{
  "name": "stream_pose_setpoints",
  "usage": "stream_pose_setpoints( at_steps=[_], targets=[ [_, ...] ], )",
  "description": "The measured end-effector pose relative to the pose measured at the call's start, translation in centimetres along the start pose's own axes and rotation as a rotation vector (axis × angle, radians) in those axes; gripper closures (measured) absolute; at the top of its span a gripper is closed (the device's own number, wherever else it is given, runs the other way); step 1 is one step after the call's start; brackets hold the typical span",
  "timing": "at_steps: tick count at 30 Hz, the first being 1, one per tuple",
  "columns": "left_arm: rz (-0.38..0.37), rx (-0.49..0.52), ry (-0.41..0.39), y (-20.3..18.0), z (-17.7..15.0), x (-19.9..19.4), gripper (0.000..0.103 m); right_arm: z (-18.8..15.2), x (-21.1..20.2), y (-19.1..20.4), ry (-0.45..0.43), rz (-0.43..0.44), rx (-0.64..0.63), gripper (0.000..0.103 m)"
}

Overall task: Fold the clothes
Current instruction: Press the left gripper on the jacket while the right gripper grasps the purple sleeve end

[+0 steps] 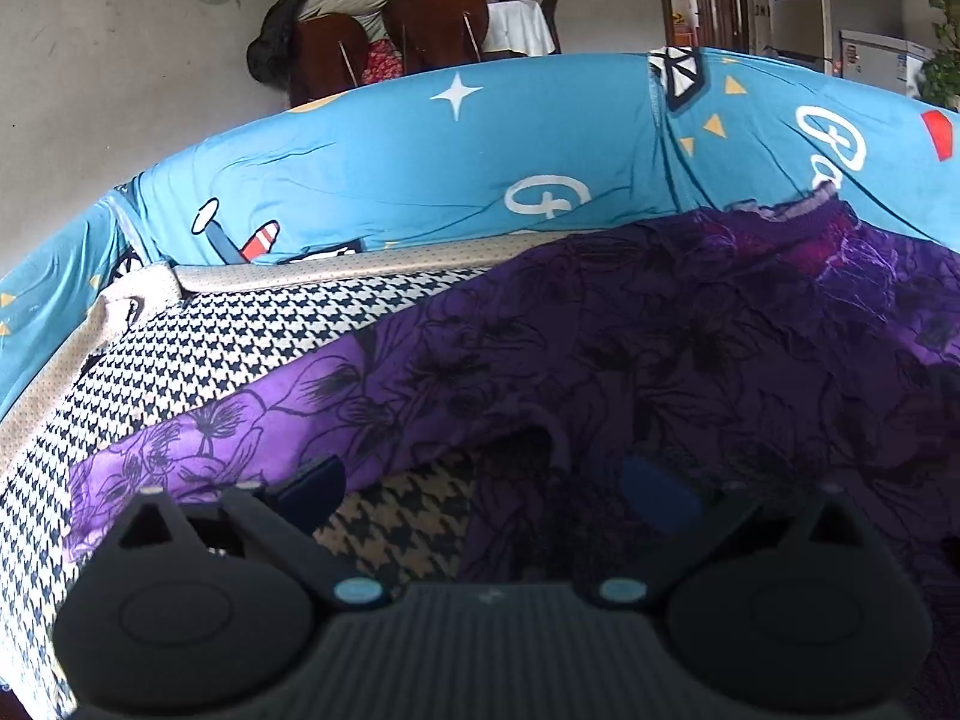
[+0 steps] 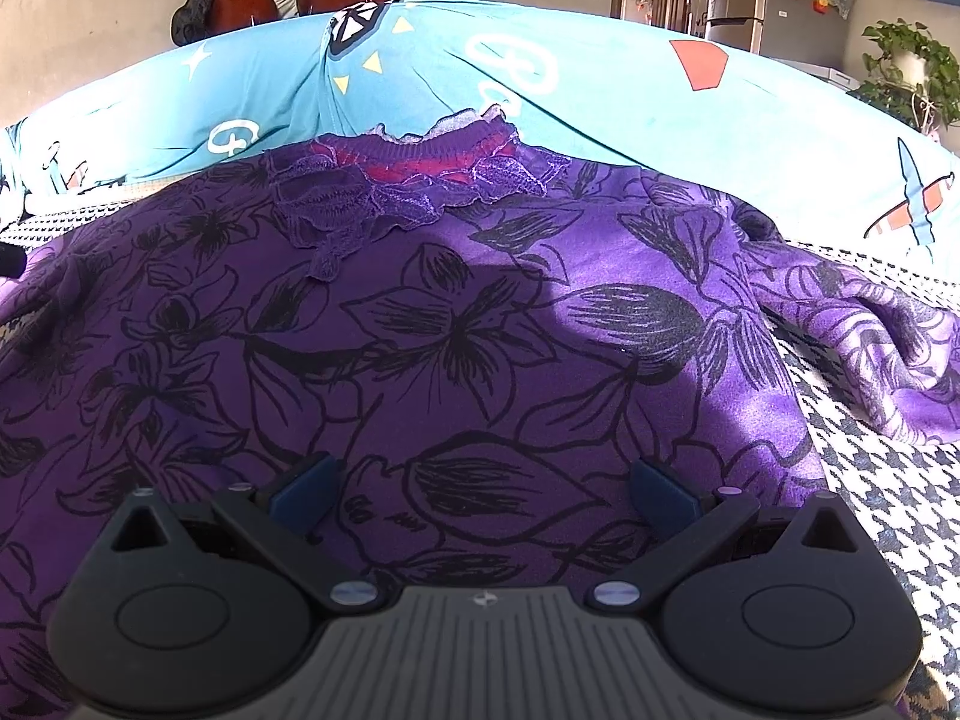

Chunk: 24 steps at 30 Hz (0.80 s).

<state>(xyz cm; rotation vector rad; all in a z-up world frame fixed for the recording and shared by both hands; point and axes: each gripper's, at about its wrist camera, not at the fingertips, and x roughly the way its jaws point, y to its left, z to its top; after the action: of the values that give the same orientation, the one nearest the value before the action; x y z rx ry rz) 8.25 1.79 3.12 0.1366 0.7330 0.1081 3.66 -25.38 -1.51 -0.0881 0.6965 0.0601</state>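
On sofa [image 2: 888,480], purple top [image 2: 420,330] spread

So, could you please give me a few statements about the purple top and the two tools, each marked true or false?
1. The purple floral top lies on a houndstooth cover. True.
2. The right tool is shut on the top. False: it is open above the fabric.
3. A blue patterned cushion stands behind the top. True.
4. The top's lace collar points toward the camera. False: it lies at the far side.
5. The left tool is open. True.
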Motion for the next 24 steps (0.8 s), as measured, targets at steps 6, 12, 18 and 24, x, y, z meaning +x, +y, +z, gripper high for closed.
stream_pose_setpoints(
  at_steps=[6,12,18,24],
  targets=[
    [-0.052,0.079,0.004,-3.1,-1.4,-0.7,0.000,0.5,0.0,-0.3,0.028,0.031,-0.010,0.000],
    [-0.082,0.159,-0.013,-5.8,-2.1,-0.7,0.000,2.4,-1.2,-2.2,0.013,0.073,0.034,0.002],
    [-0.116,0.185,-0.019,-7.3,-2.3,-0.7,0.000,5.1,-2.9,-6.8,-0.049,0.017,0.202,0.002],
    [-0.127,0.222,-0.020,-8.5,-2.7,-0.7,0.000,7.3,-4.2,-13.0,-0.111,-0.149,0.377,0.002]
  ],
)
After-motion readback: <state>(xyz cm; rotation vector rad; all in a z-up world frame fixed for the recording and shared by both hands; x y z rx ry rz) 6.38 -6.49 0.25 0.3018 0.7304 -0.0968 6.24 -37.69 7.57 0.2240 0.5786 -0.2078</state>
